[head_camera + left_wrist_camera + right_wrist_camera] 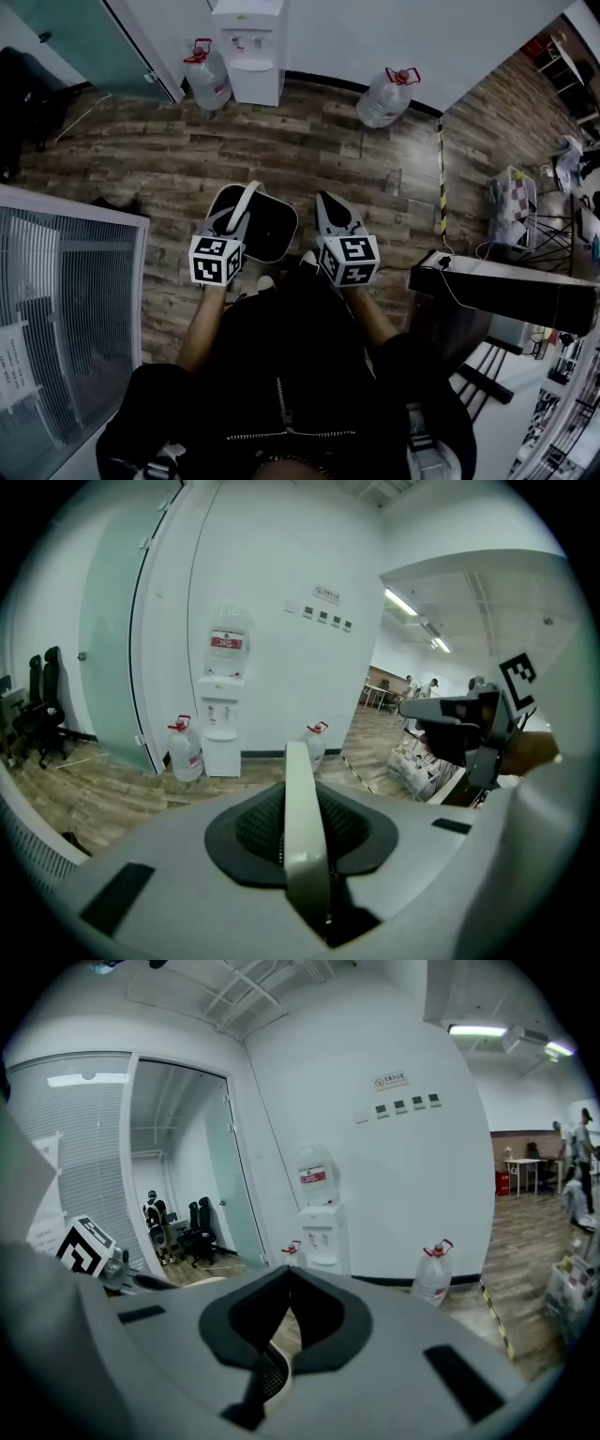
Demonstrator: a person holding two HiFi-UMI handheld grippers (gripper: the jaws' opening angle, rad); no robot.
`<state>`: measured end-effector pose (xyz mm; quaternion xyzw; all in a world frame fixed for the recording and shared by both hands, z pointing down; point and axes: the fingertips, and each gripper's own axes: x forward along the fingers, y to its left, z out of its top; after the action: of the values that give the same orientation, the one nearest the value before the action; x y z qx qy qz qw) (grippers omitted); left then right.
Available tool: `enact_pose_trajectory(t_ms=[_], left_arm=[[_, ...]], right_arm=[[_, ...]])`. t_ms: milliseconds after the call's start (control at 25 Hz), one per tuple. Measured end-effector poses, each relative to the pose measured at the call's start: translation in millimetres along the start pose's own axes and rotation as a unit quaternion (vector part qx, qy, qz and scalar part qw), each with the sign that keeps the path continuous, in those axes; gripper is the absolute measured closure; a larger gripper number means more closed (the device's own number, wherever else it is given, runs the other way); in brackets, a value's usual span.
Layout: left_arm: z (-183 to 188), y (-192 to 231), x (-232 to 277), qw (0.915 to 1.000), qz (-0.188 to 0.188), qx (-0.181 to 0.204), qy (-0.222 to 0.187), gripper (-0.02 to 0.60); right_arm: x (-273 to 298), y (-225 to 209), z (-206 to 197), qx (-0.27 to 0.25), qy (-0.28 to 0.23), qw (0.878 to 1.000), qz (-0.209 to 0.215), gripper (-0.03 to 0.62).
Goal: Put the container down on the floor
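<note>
A black mesh container (pixel 269 228) with a white bail handle (pixel 246 202) hangs in front of my knees over the wood floor. My left gripper (pixel 233 218) is shut on that handle. In the left gripper view the white handle (pixel 303 829) runs straight up between the jaws, with the dark mesh (pixel 256 829) behind it. My right gripper (pixel 330 208) is beside the container on its right, jaws together and holding nothing. In the right gripper view a bit of mesh (pixel 271 1373) shows low down. I cannot tell whether the container's base touches the floor.
A white water dispenser (pixel 249 49) stands at the far wall, with a water bottle on either side (pixel 208 81) (pixel 385 97). On my left is a glass partition (pixel 67 309). A dark table (pixel 511 292) and a loaded cart (pixel 512 207) are on the right, past a yellow-black floor strip (pixel 441 178).
</note>
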<state>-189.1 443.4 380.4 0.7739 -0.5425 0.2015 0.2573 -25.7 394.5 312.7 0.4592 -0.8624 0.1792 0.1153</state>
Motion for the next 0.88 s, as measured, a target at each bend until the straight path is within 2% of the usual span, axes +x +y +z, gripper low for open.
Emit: enact_pose_trajectory(t_ms=[560,880], left_arm=[[54.3,-36.3,63.0,0.9995,0.024,-0.012,-0.016,0.497],[74.7,-50.9,97.3,0.9999,0.012,-0.002,-0.003,0.497]], right_arm=[[17.4,-71.3,16.6,0.003,0.006,0.999,0.035,0.583],[15.8,-107.3,16.4,0.022,0.016,1.0,0.016,0.583]])
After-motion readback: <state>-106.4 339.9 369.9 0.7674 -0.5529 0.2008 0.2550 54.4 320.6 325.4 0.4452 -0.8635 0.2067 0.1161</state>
